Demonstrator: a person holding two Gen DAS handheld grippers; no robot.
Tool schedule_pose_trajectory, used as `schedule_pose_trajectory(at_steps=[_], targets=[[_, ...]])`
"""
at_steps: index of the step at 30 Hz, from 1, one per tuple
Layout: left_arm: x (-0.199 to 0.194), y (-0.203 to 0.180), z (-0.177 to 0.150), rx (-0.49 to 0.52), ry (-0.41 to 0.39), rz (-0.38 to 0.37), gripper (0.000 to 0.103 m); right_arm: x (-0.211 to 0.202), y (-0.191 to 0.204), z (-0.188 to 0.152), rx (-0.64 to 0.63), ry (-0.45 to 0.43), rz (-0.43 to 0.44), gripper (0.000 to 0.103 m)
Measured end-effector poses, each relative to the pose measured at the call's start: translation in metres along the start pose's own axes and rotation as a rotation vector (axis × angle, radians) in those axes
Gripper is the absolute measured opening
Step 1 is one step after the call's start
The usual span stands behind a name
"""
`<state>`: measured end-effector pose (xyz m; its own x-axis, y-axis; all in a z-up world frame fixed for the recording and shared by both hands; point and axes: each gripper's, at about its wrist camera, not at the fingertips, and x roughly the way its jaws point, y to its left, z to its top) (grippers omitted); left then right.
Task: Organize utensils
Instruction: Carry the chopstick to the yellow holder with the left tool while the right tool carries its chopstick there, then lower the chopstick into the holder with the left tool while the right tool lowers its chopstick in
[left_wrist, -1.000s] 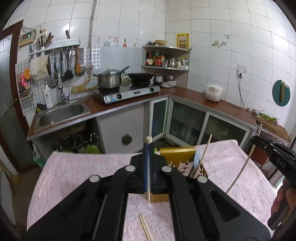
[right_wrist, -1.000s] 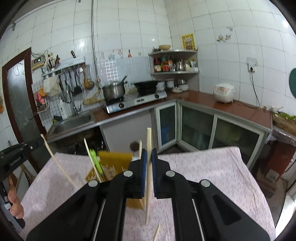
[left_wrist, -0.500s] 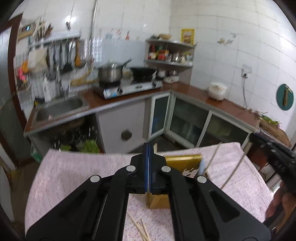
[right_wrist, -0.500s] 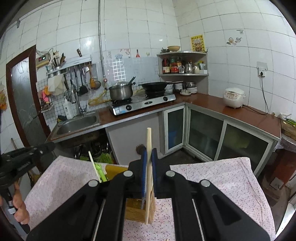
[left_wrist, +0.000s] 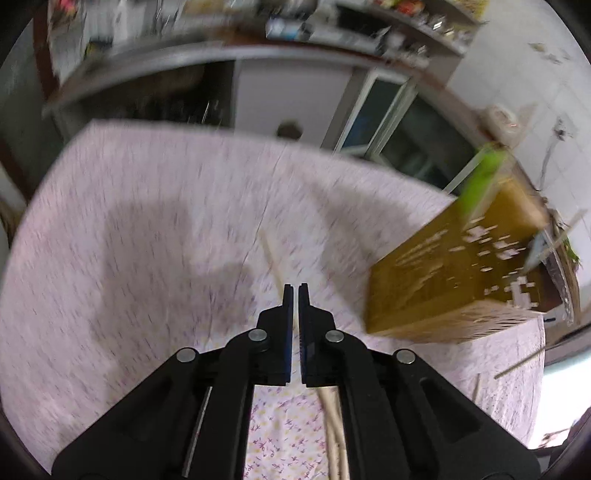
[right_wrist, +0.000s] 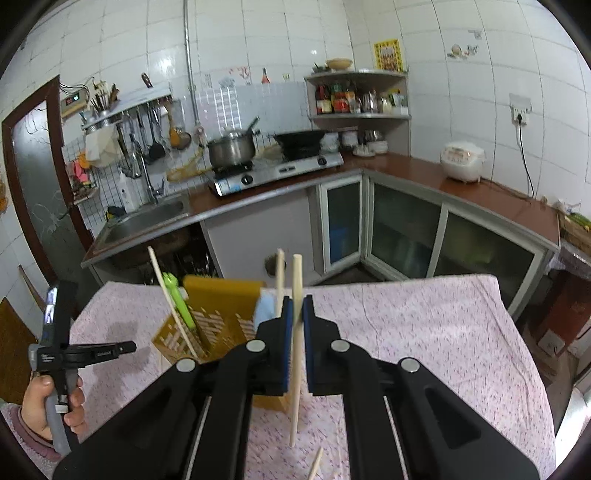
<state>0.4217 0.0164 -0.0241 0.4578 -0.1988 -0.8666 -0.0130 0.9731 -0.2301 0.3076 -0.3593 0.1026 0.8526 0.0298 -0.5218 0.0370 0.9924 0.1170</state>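
1. Pointing steeply down at the worktop (left_wrist: 140, 206), the left claw (left_wrist: 294, 290) has its blue pads drawn together with only a sliver of gap and nothing caught between them.
2. Under that claw a loose chopstick (left_wrist: 272, 258) lies flat on the pink flowered cloth, running from about 11 o'clock toward the claw tips; two more pale sticks (left_wrist: 334, 424) lie on the cloth beneath the claw body, at 6 o'clock.
3. The left view is smeared with motion blur, so fine detail on the cloth is hard to read.
4. The yellow slotted utensil holder (left_wrist: 454, 273) stands on the worktop at about 3 o'clock from the left claw, close by but apart from it.
5. A green-handled utensil (left_wrist: 480, 181) sticks up out of the holder's top, and a thin stick leans out at its far side.
6. The right claw (right_wrist: 297, 308) is clenched on a single pale chopstick (right_wrist: 295, 354), held nearly upright; the stick rises above the pads and hangs below them, clear of the cloth.
7. Seen from the right side, the holder (right_wrist: 221, 306) sits just beyond the claw at 11 o'clock, with a second chopstick (right_wrist: 279, 280) standing in it just beside the gripped one and a long stick (right_wrist: 166, 295) leaning out to the left.
8. At 9 o'clock in the right view a person's hand (right_wrist: 48, 402) in a pink sleeve grips the handle of the other tool.
9. Another stick tip (right_wrist: 316, 463) lies on the cloth at 6 o'clock.
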Motion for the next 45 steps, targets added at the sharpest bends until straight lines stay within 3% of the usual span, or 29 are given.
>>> schedule_pose_trajectory(at_steps=[2, 5, 10, 12, 17, 19, 24, 30, 37, 45], targets=[[0.02, 0.009, -0.003, -0.028, 0.059, 0.012, 0.001, 0.007, -0.007, -0.003, 0.011, 0.031, -0.004, 0.006], [0.034, 0.017, -0.005, -0.058, 0.084, 0.024, 0.005, 0.025, -0.023, -0.006, 0.041, 0.1, -0.029, 0.006], [0.041, 0.015, 0.006, -0.06, 0.071, 0.033, 0.038, 0.065, -0.059, -0.006, 0.142, 0.218, -0.039, 0.006], [0.044, 0.01, 0.012, -0.05, 0.066, 0.033, 0.04, 0.081, -0.073, -0.008, 0.185, 0.243, -0.032, 0.006], [0.072, 0.004, 0.027, -0.05, 0.104, 0.08, 0.036, 0.102, -0.081, -0.017, 0.182, 0.269, -0.055, 0.006], [0.082, 0.002, 0.033, -0.039, 0.113, 0.105, 0.022, 0.108, -0.083, -0.019, 0.178, 0.275, -0.06, 0.006], [0.095, -0.001, 0.042, -0.015, 0.128, 0.132, 0.009, 0.118, -0.089, -0.022, 0.176, 0.292, -0.067, 0.006], [0.093, 0.009, 0.041, -0.017, 0.121, 0.108, 0.004, 0.109, -0.08, -0.022, 0.163, 0.275, -0.057, 0.006], [0.045, 0.011, 0.028, -0.001, 0.016, 0.08, 0.004, 0.077, -0.059, -0.019, 0.091, 0.207, -0.051, 0.006], [-0.04, -0.022, 0.018, 0.074, -0.217, -0.005, 0.004, 0.035, -0.028, -0.005, 0.007, 0.105, -0.05, 0.006]])
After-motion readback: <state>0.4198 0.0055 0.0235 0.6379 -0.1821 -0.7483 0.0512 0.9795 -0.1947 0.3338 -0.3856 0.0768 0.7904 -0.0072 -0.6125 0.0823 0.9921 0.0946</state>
